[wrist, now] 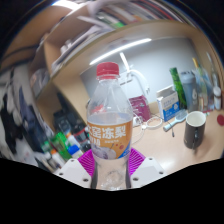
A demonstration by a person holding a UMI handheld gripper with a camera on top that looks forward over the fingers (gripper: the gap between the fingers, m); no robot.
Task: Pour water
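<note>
Right, surface [160,135] first: pale tabletop, tilted in view, running well behind the bottle [111,125] and carrying clutter; more bottles [180,90] stand beyond it at the far side, too small to read; dark heap of gear on the other side of the bottle, can't identify it.

Bottle is the task item and the landmark: clear plastic, red cap [108,71] on, orange label with white characters round the lower body; looks upright relative to the gripper [112,163]; liquid level hard to judge through the clear wall.

Jaws clamped on the bottle's lower body; pink pads [89,160] press it on both sides at label height; it appears lifted, not resting on the surface.

Dark mug [195,130] with a pale interior sits on the surface off to one side of the bottle, well apart; my guess is that's the pour target.

Doing the step well, as judgement: cap appears closed, so nothing pours until it's off; carry the bottle over to the mug before tipping; bring the neck above the mug's rim; tilt slowly; grip is low on the body, so watch for slipping or swinging as it tips.
</note>
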